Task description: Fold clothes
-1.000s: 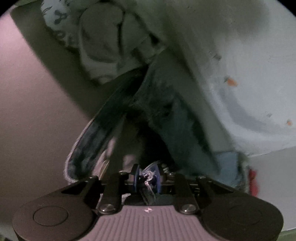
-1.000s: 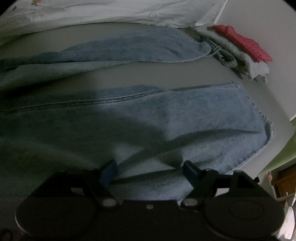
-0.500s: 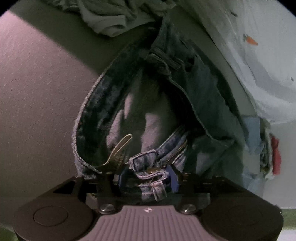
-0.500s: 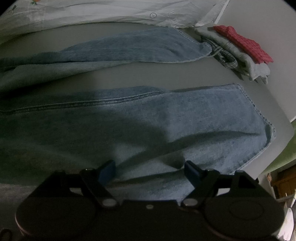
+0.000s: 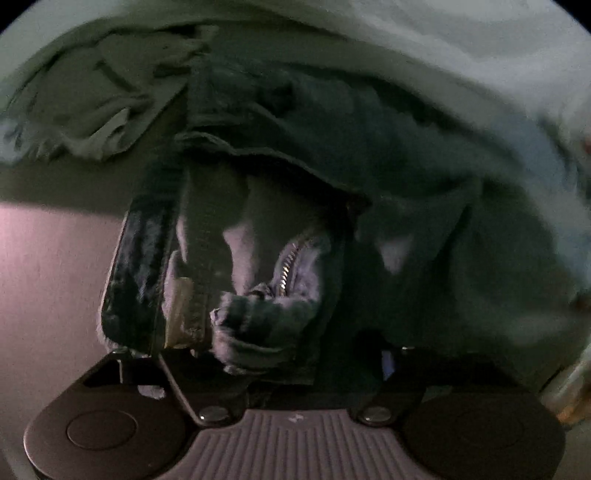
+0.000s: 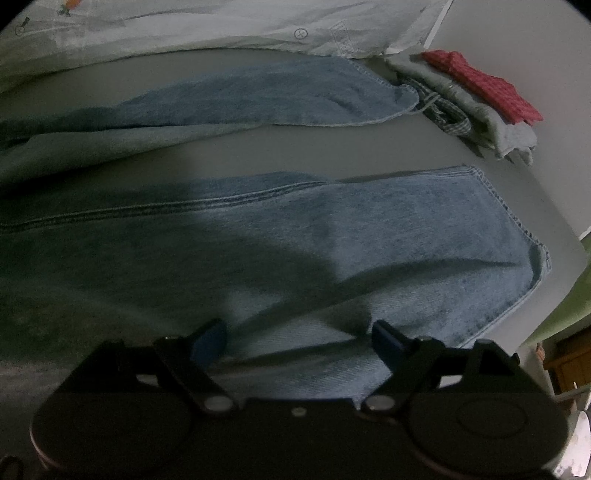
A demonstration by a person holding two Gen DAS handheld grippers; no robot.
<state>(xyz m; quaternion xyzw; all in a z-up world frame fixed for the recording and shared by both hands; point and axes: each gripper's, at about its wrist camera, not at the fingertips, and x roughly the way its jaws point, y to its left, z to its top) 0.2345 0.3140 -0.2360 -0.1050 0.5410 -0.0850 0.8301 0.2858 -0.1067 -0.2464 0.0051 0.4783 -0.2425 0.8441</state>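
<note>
Pale blue denim jeans (image 6: 369, 236) spread across the grey tabletop (image 6: 369, 147), both pairs of tongs standing open over them.

Closest in, the left gripper (image 5: 258, 354) has just been spreading its jaws; the unzipped fly and waistband (image 5: 147, 266) bunch between them at lower centre, apparently no longer pinched (the picture is dim and smeared). The right gripper (image 6: 299, 336) is spread wide over the near leg, pads clear of the cloth. Denim like this looks heavy, limp and grippy rather than slippery, nothing fragile; I would judge the thick waistband and stitched hems the surest places to take hold. Further off, the second leg lies towards the upper middle, a folded stack topped with red checked cloth (image 6: 484, 88) sits upper right, and a white printed sheet (image 6: 221, 29) runs along the top.
</note>
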